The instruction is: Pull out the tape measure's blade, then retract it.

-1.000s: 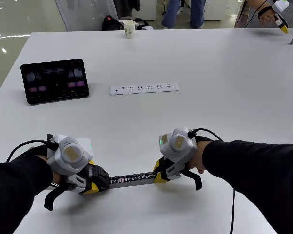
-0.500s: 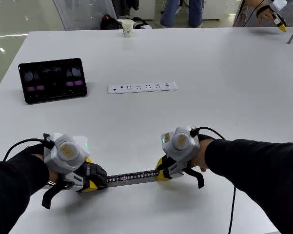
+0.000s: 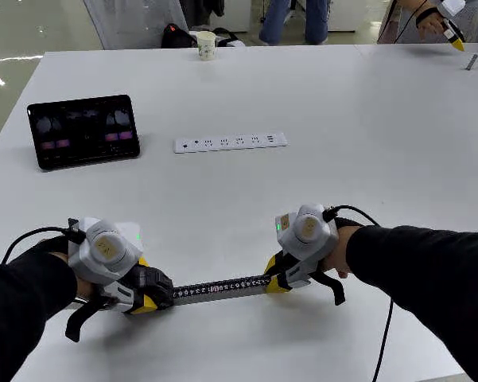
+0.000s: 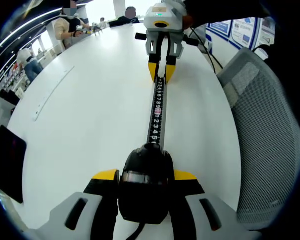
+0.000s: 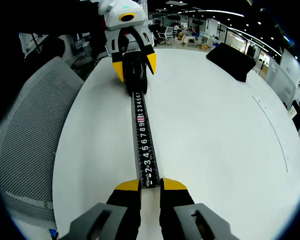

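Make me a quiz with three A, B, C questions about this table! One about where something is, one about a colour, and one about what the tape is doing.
1. Where is the paper cup?
A. on the floor
B. near the far edge of the table
C. on a shelf

2. What colour is the tape measure's case?
A. white
B. black
C. red

3. What is the blade doing?
A. it is pulled out, stretched between the two grippers
B. it is all wound up inside
C. it is snapped in two

Answers:
1 B: the head view shows the cup standing by the far edge.
2 B: the left gripper clamps a black case.
3 A: the right gripper pinches the blade's end, and printed numbers run along the blade back to the case.
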`<state>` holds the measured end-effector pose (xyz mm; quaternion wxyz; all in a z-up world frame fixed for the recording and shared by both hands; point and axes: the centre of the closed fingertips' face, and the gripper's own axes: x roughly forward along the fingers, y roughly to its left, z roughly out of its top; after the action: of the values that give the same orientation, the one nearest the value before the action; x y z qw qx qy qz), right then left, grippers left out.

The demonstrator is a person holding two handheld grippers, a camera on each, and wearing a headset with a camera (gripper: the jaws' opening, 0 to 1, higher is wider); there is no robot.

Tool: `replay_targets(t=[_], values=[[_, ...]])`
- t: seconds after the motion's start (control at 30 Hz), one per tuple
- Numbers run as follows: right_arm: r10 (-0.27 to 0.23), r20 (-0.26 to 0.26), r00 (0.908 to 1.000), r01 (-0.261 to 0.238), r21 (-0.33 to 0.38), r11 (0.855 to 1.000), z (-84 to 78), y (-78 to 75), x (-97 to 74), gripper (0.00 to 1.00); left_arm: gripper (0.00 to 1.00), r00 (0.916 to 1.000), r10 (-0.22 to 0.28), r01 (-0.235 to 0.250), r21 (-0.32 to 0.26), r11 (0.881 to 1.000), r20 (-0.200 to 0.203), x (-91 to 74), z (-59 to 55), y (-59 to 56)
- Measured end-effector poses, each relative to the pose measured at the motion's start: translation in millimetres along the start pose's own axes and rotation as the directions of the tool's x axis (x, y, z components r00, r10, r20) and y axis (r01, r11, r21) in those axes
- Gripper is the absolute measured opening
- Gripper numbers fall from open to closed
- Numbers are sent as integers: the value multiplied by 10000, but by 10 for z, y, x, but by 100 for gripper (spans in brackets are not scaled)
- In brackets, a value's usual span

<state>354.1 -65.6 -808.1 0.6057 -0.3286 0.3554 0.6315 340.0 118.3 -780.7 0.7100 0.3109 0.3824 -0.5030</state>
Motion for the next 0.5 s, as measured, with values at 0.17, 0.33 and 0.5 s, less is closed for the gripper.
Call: replay_targets(t=[0.17,0.33,0.5], values=[[4,1,10000,-4,84,10000,-56,-8,-37,10,34,10000,24,-24,-4,10000,34,-1,2,-1],[-8,5,10000,8,167,9999,-81,-13,-52,10,34,10000,51,-51,-12,10000,59,3,-3,5],[-30,-75,10000,31,168,9999,-114,-31,-71,10,34,10000,45,-45,-21,10000,58,8,-6,8]])
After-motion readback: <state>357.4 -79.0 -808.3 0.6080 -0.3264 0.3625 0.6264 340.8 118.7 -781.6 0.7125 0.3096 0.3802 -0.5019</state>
